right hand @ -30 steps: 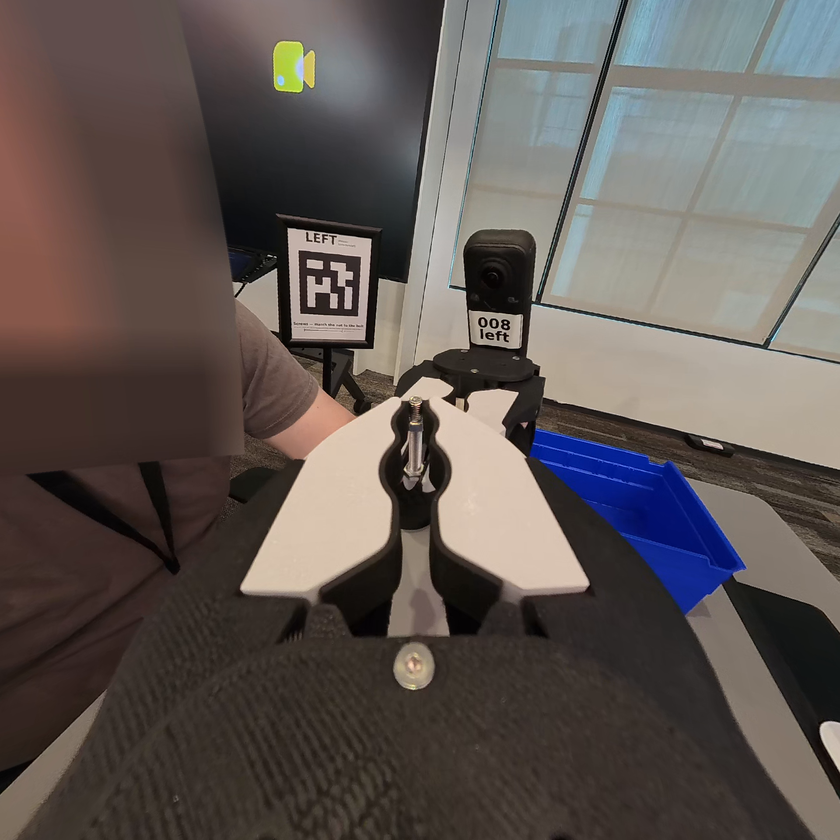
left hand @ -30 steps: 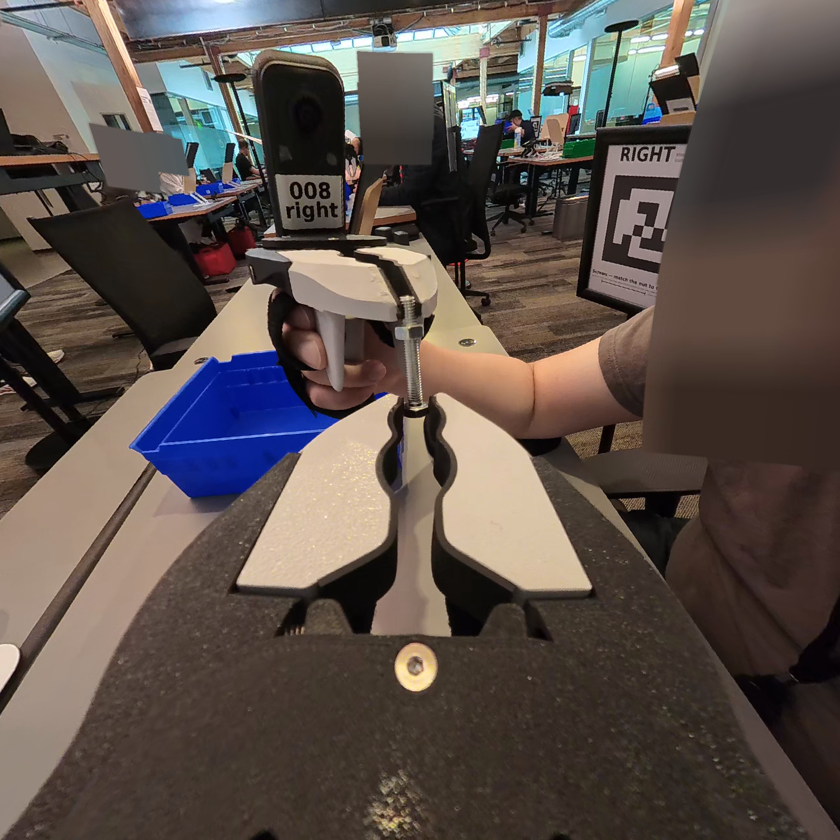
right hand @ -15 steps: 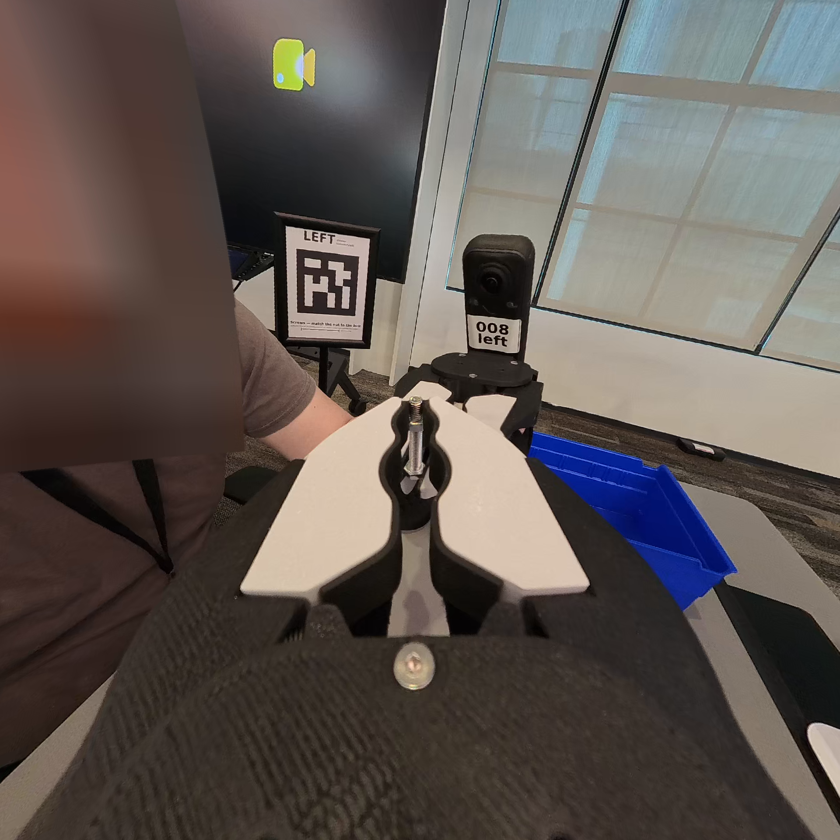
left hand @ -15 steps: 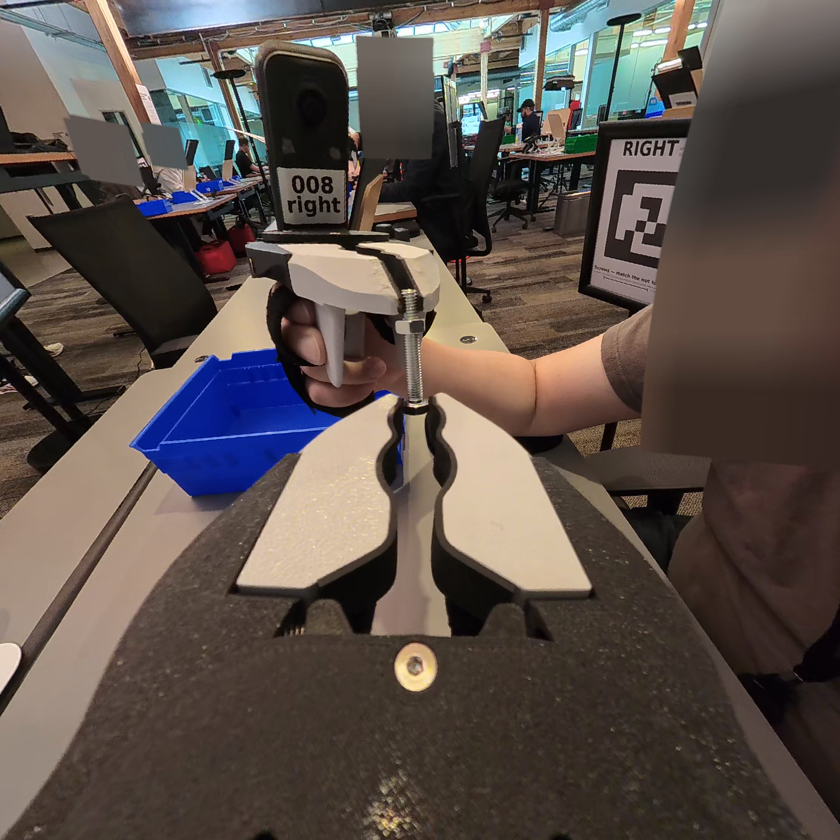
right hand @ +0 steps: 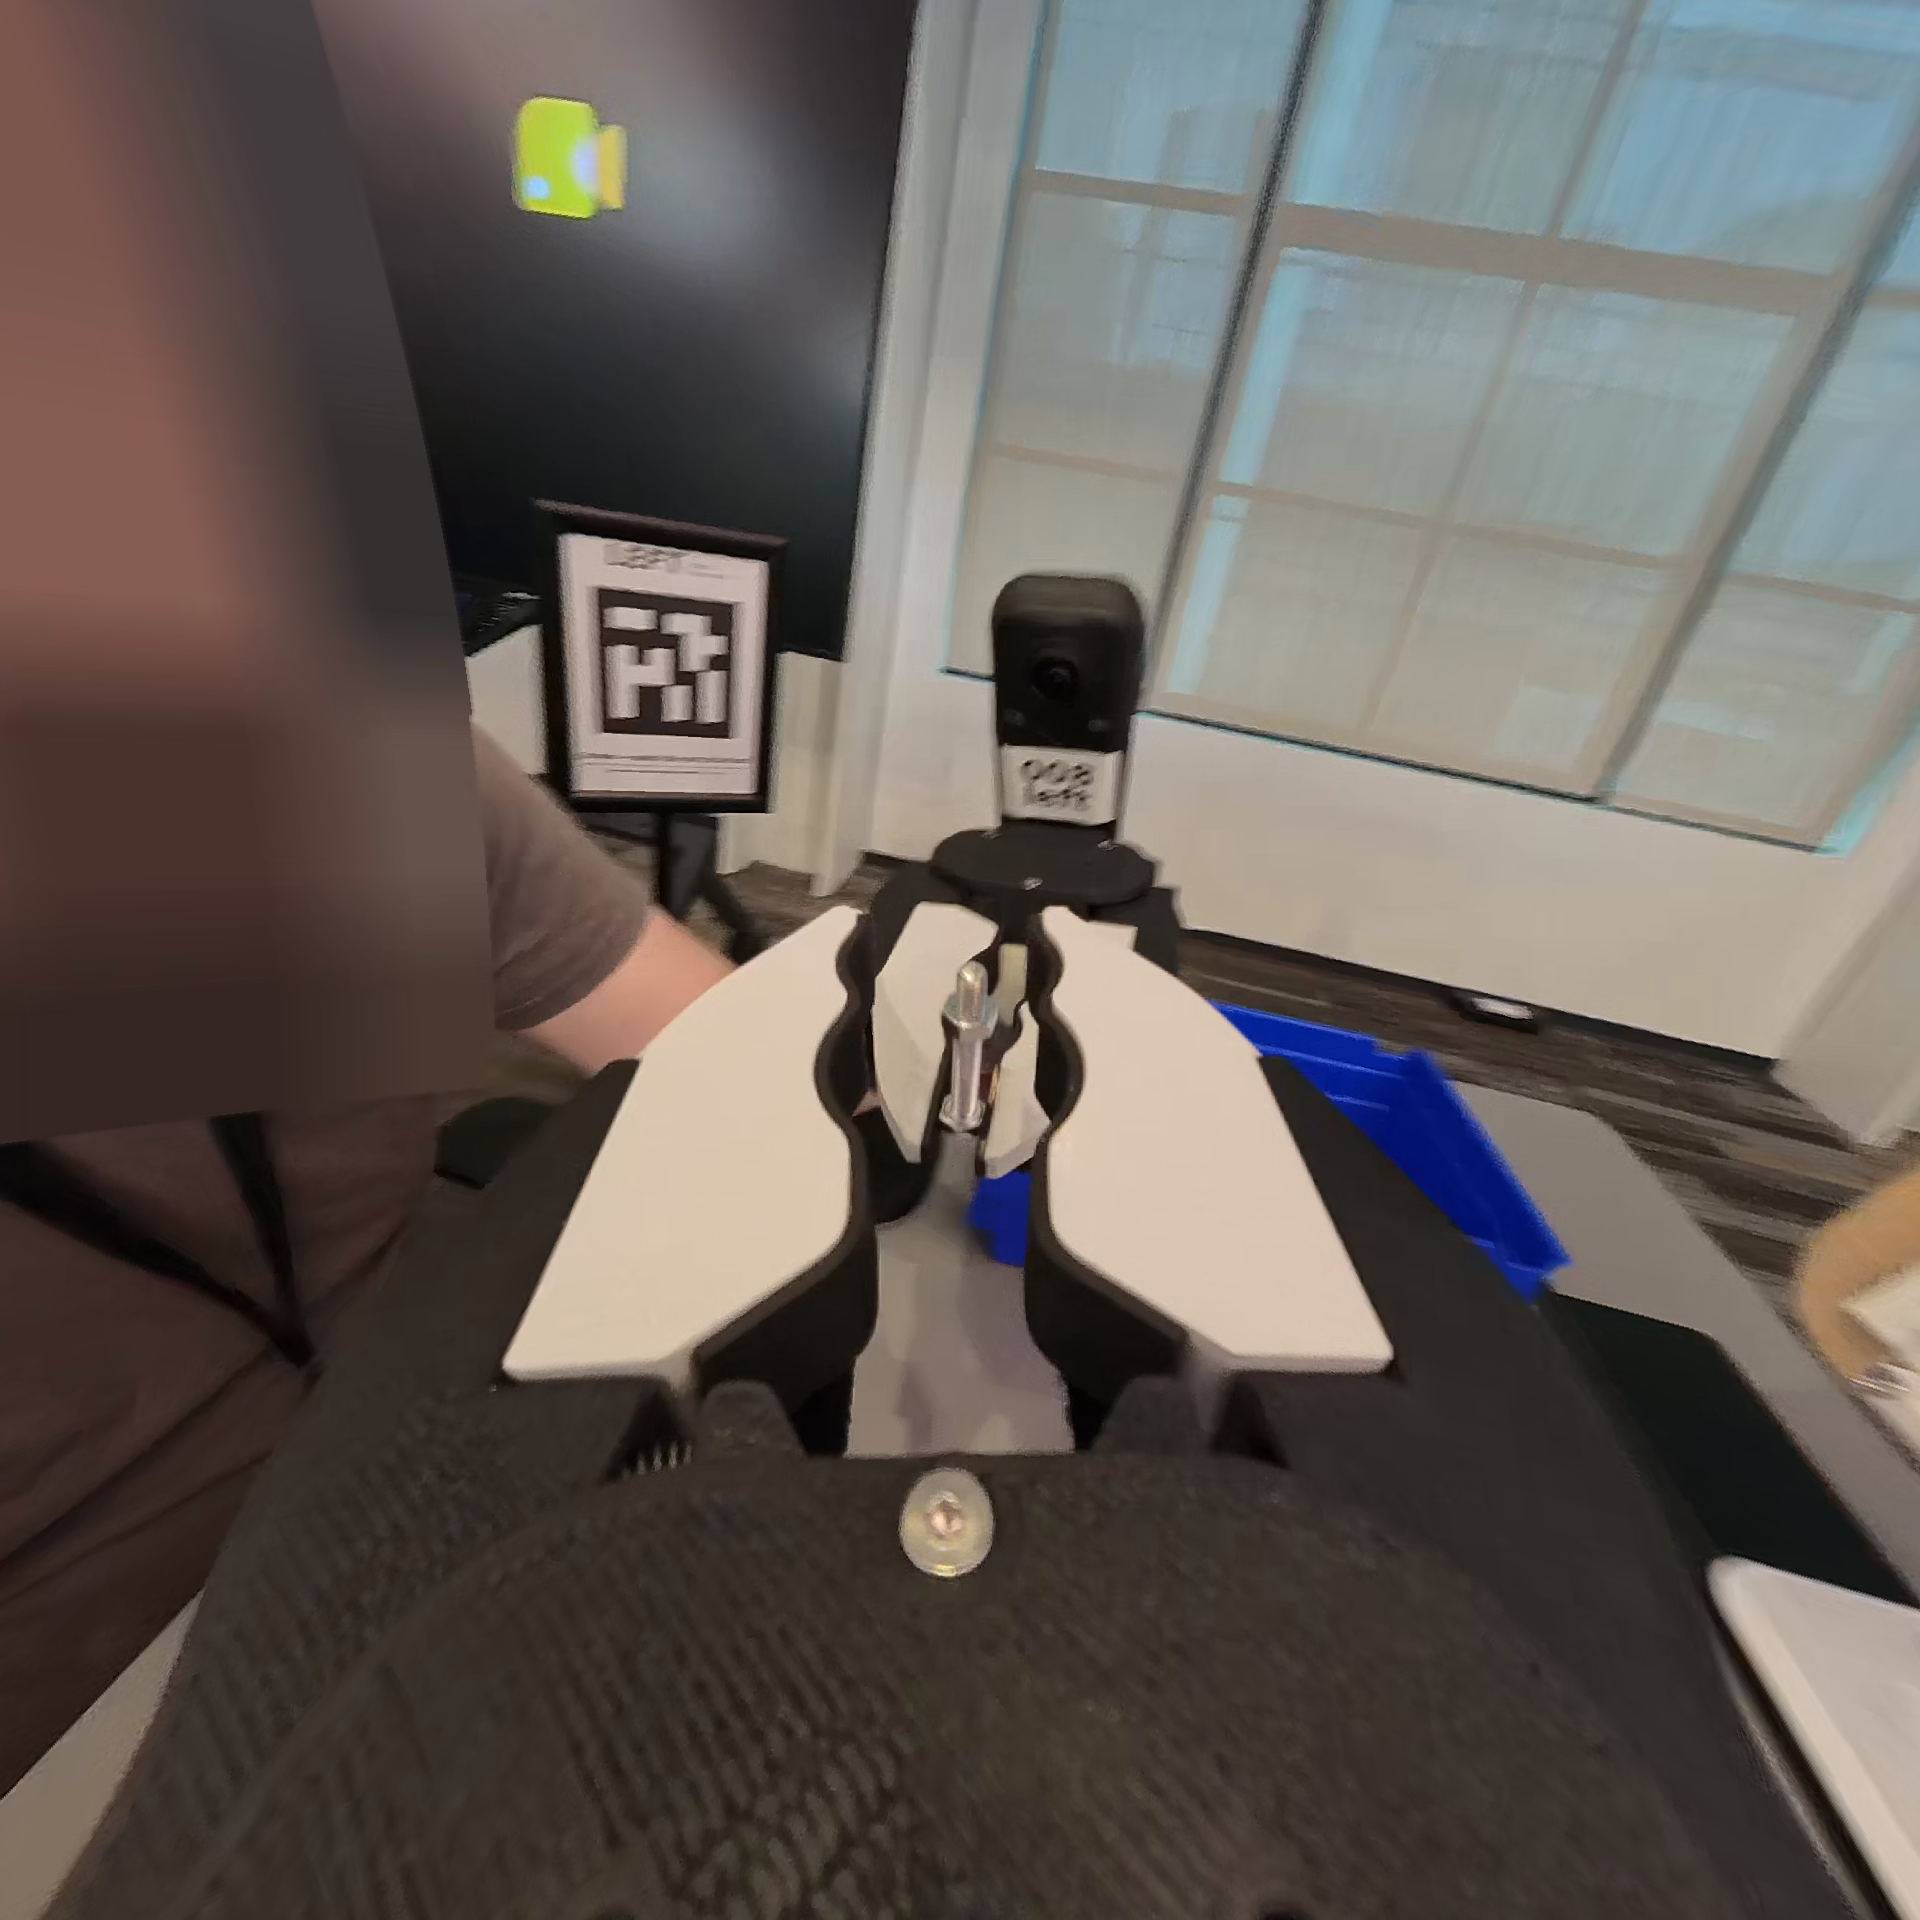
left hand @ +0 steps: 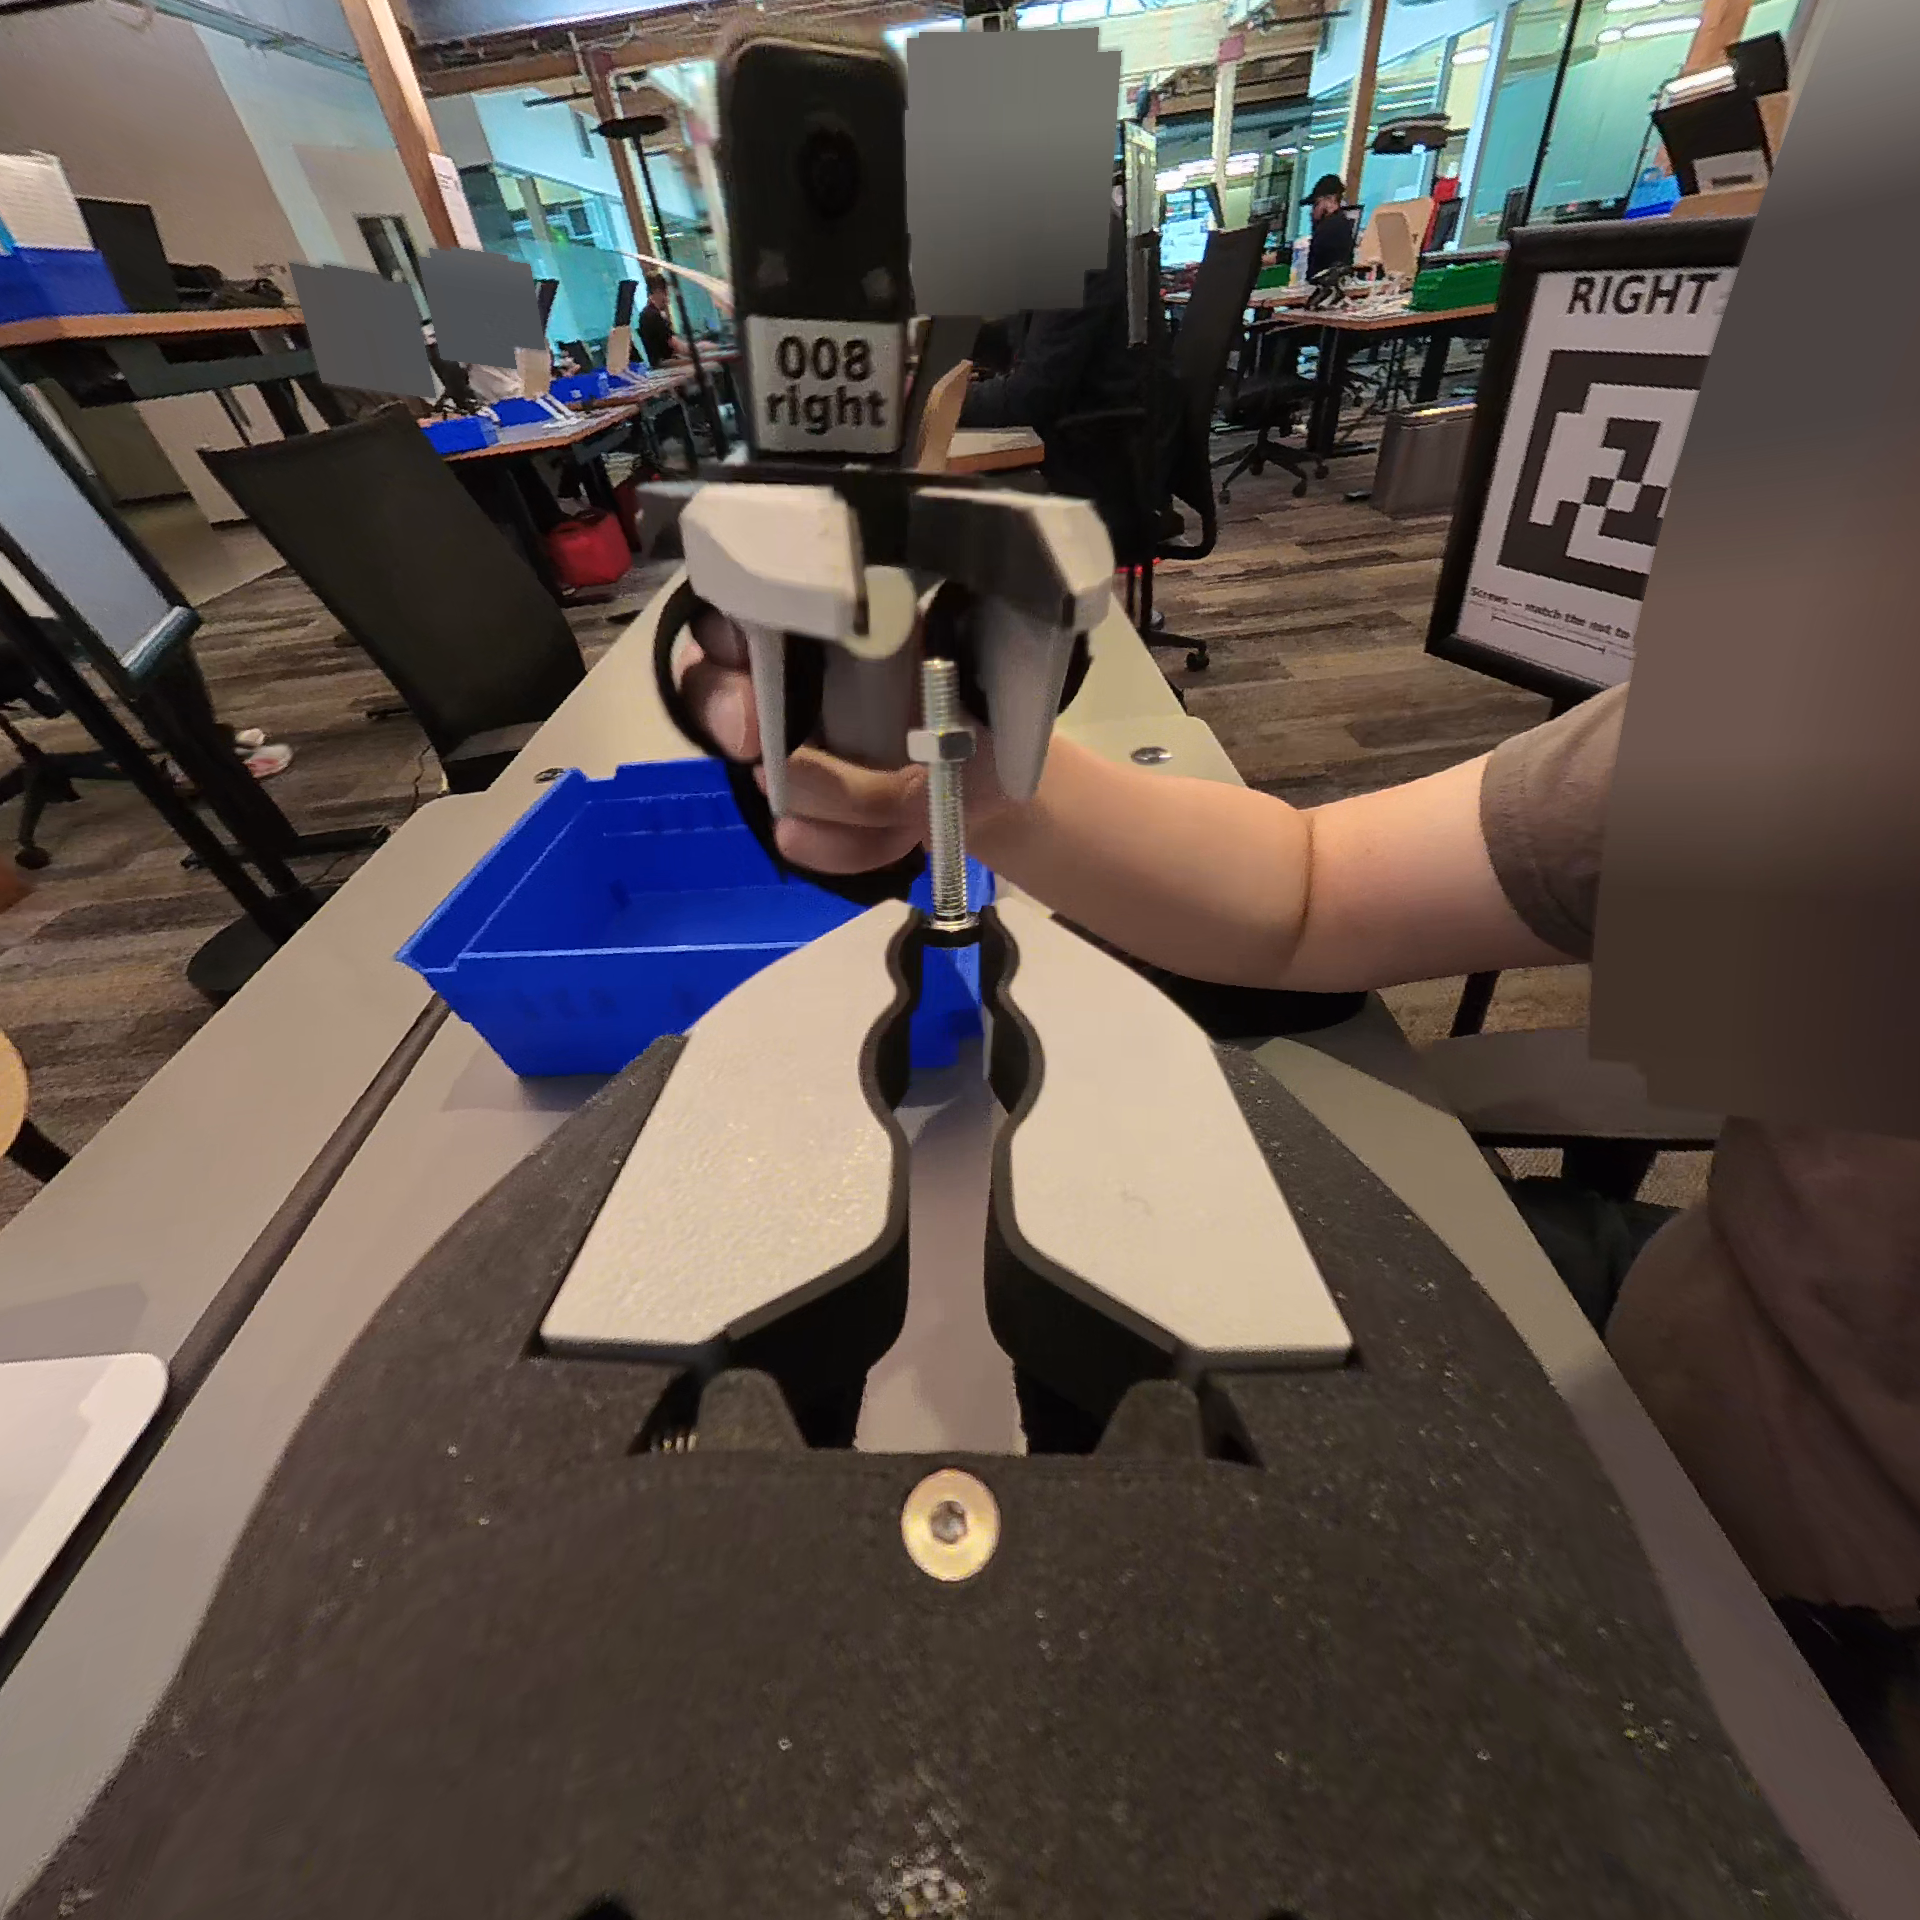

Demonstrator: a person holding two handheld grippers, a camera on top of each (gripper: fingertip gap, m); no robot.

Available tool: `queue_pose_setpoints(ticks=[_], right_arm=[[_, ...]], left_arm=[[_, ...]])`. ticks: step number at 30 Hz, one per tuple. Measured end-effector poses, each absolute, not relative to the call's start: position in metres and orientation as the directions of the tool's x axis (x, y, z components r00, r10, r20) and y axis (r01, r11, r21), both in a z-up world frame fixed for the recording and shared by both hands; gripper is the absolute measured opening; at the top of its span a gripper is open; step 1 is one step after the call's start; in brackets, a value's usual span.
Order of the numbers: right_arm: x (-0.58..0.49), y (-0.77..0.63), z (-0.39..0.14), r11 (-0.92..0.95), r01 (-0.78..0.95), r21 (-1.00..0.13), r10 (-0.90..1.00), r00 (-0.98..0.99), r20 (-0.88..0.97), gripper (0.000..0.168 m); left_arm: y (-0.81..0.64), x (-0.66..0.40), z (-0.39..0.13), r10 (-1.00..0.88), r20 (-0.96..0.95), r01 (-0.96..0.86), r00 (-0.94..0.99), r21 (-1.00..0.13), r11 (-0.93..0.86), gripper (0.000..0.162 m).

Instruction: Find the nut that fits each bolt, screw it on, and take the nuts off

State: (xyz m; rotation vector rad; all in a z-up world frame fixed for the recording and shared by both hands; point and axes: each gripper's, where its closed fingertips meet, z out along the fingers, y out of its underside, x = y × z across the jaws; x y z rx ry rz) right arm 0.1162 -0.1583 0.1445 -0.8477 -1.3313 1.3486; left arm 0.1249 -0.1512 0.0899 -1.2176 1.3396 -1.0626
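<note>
My left gripper (left hand: pixel 948 925) is shut on the head end of a silver bolt (left hand: pixel 945 831), which stands upright from its tips. A hex nut (left hand: pixel 940 745) sits on the thread near the top. My right gripper (left hand: pixel 899 800) faces me with its jaws open, one finger on each side of the bolt's upper end, not touching the nut. In the right wrist view, which is blurred, my right gripper (right hand: pixel 948 935) is open. The bolt (right hand: pixel 964 1070) with its nut (right hand: pixel 956 1023) shows through the gap, held by the left gripper (right hand: pixel 961 1127).
A blue bin (left hand: pixel 623 914) stands on the grey table (left hand: pixel 260 1091) behind the grippers; it also shows in the right wrist view (right hand: pixel 1403 1143). Framed marker signs (left hand: pixel 1590 457) (right hand: pixel 665 665) stand at each side. The person's forearm (left hand: pixel 1247 883) reaches in from the right. The left gripper's tips are roughly 5 centimetres from the right gripper's.
My right gripper was shut on the nut on the bolt; it has opened and let go. The left gripper still holds the bolt.
</note>
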Motion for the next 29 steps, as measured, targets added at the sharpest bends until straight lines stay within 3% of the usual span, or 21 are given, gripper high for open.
queue_pose_setpoints(ticks=[5, 11, 29], right_arm=[[0.116, -0.129, 0.146, 0.161, -0.133, -0.978, 0.986, -0.022, 0.166, 0.033], [0.102, -0.120, 0.133, 0.036, -0.118, -0.992, 0.998, -0.048, 0.042, 0.036], [0.109, -0.114, 0.132, -0.028, -0.164, -0.986, 0.993, -0.116, -0.008, 0.033]], left_arm=[[-0.129, 0.117, 0.094, -0.995, -0.038, -0.076, 0.095, -0.997, 0.030, 0.010], [-0.124, 0.116, 0.096, -0.995, 0.035, -0.037, 0.097, -0.999, -0.038, 0.009], [-0.139, 0.119, 0.103, -0.998, 0.064, -0.005, 0.015, -0.998, -0.064, 0.010]])
